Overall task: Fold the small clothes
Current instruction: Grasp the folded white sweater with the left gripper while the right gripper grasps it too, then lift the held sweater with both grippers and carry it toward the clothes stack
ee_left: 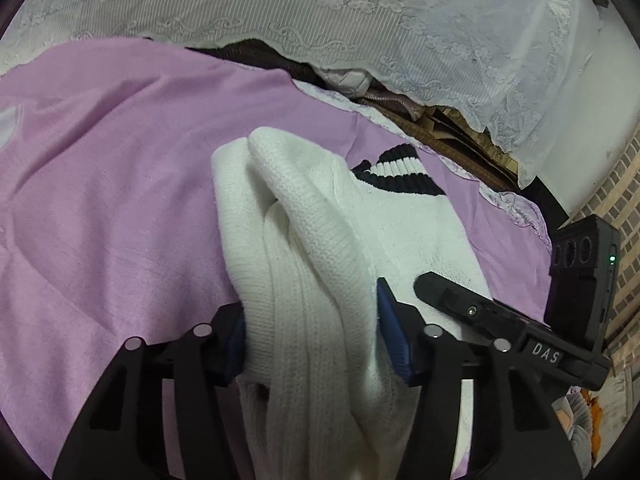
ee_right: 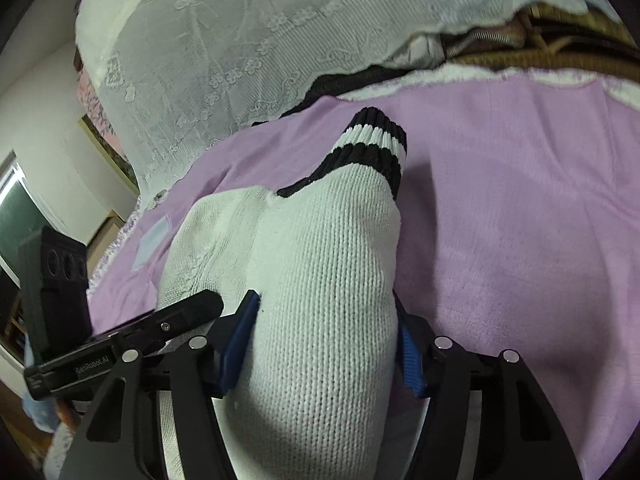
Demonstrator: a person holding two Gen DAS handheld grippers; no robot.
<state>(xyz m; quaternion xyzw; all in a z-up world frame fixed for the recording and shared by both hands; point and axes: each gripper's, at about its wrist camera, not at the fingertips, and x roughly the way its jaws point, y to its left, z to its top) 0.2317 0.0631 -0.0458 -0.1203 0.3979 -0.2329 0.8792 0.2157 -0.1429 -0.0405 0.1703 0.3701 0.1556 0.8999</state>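
Soft, even indoor light, strong fisheye bending, dark corners.

Both wrist views were moderately bright, with no hard glare. In the left wrist view the white sock [ee_left: 304,240] held its knit texture sharply, and its folds threw soft grey shadows. The purple cloth [ee_left: 100,200] looked smooth and slightly washed out. In the right wrist view the sock [ee_right: 320,280] darkened toward the bottom, shaded between the black fingers [ee_right: 240,340]. The lace cover [ee_right: 240,40] and the far edge of the cloth appeared smeared and soft. Straight lines curved near the rims, and black vignetting cut every corner.
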